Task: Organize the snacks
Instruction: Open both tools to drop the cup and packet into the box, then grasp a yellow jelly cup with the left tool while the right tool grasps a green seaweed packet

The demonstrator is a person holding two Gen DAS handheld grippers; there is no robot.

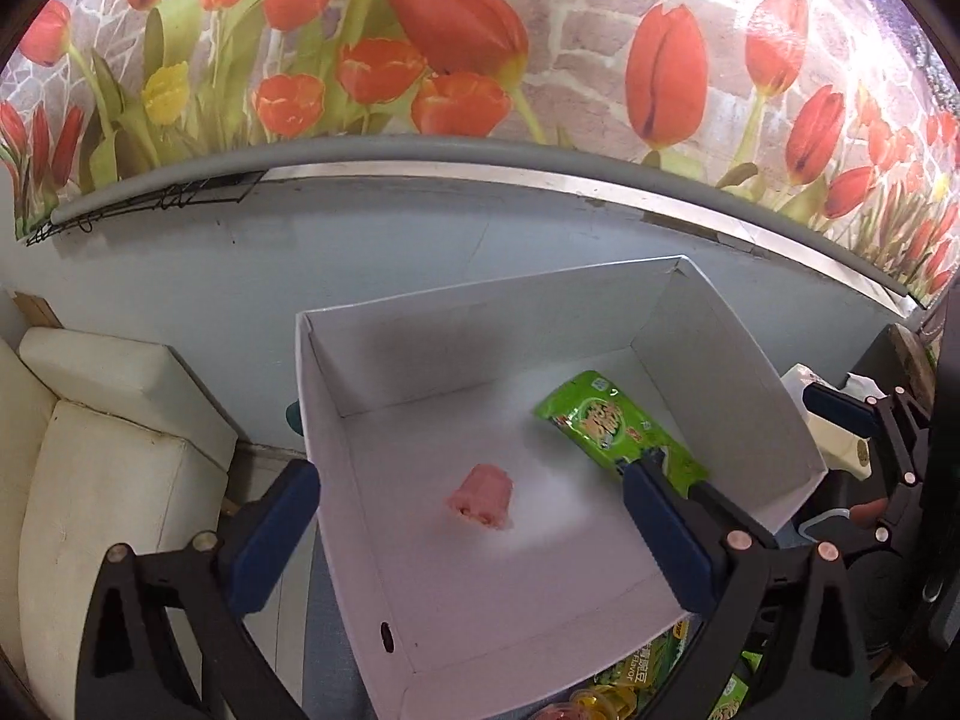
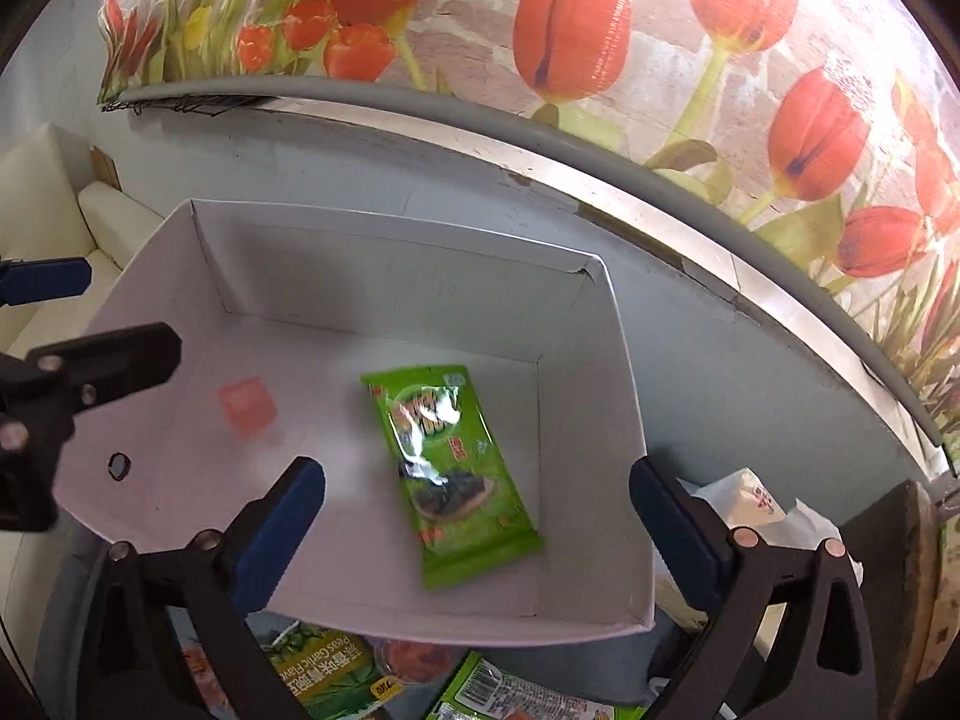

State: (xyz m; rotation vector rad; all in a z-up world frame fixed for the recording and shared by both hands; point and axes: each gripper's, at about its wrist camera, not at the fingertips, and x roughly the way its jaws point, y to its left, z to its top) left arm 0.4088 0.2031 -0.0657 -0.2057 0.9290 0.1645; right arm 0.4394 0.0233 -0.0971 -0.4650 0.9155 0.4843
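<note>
Surroundings: a white tissue pack is seen just beside the right wall of the white box, and a cream cushioned seat lies to the box's left.
Obstructions: in the right wrist view the other claw's dark frame is seen across the left wall of the box; a small round hole is pierced in that wall.
Loose snacks: more packets are spread on the surface in front of the box, among them a green pea packet with "Peas Garlic Flavor" printed on it and a clear cup with reddish contents, partly hidden under the box's near wall.
Green packet: a shiny green pouch with red lettering and a dark picture is laid flat on the box floor, toward the right side, its length running diagonally.
Pink snack: a small pale pink piece is seen on the box floor, left of the green packet and well apart from it; it is blurred in both views.
Left claw: released, its blue pads spread wide above the box, nothing between them.
Right claw: released, spread wide over the box's near edge; the green packet is seen below, ungripped.
Surface: pale blue-grey, with a grey rounded edging at the back.
Room: a wall covering of red tulips on painted brick is seen behind.
</note>
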